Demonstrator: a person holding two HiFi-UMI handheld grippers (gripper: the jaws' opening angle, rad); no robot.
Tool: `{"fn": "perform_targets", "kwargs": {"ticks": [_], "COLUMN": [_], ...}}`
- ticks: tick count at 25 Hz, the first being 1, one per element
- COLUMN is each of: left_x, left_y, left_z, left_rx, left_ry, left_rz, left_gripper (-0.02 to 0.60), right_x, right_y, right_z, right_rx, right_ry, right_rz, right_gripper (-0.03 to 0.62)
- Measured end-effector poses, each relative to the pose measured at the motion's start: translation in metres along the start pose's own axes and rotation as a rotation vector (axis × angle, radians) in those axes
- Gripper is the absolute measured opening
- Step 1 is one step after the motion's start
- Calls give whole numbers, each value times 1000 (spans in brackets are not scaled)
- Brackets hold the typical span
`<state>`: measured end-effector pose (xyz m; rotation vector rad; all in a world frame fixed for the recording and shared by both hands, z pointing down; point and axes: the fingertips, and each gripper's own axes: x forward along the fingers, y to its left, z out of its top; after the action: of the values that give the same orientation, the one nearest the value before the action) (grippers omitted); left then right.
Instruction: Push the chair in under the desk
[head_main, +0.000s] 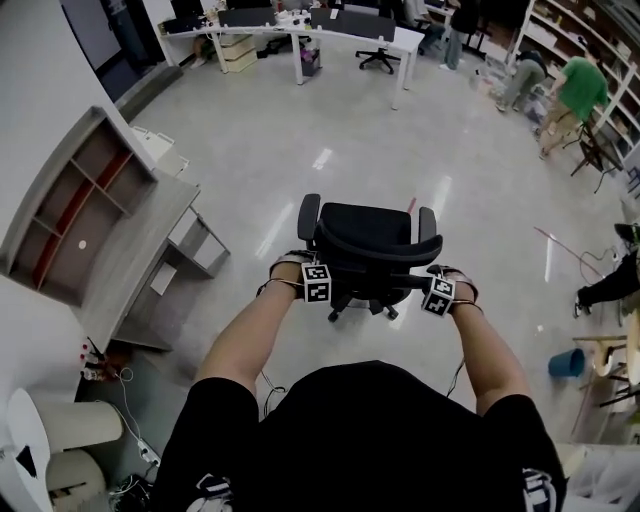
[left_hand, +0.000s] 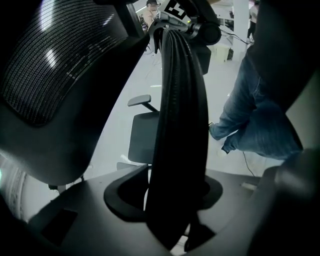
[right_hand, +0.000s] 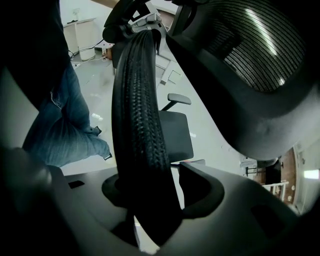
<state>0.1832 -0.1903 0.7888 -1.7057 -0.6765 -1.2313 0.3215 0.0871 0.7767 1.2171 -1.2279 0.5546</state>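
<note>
A black office chair (head_main: 365, 235) stands on the open floor in front of me, its back toward me. My left gripper (head_main: 312, 272) and right gripper (head_main: 437, 287) hold the two ends of its backrest's top rim. In the left gripper view the rim (left_hand: 180, 125) runs up between the jaws of the left gripper (left_hand: 170, 200), which are shut on it. The right gripper (right_hand: 150, 200) is likewise shut on the rim (right_hand: 137, 125). The mesh headrest (left_hand: 55, 60) looms beside each rim. The grey desk (head_main: 130, 260) with a shelf hutch stands at the left wall.
Long white desks (head_main: 300, 30) and another black chair (head_main: 378, 55) stand at the back. People (head_main: 580, 90) work by the shelves at the right. A blue bucket (head_main: 566, 363) sits at the right; cables and a power strip (head_main: 140, 450) lie at the lower left.
</note>
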Motion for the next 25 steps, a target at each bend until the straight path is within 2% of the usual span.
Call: {"fn": "perform_targets", "kwargs": {"ticks": [6, 25], "left_x": [-20, -93], "left_y": [-31, -162], "left_z": [-68, -253], "left_rx": [-92, -434], "left_ry": [33, 153], "left_rz": [16, 58], "left_gripper": [190, 176], "right_x": [4, 12], "right_y": [11, 60], "right_z": [69, 287], "right_rx": [-91, -432], "right_ry": [-36, -196], "right_rz": [12, 47], "right_gripper": [206, 206]}}
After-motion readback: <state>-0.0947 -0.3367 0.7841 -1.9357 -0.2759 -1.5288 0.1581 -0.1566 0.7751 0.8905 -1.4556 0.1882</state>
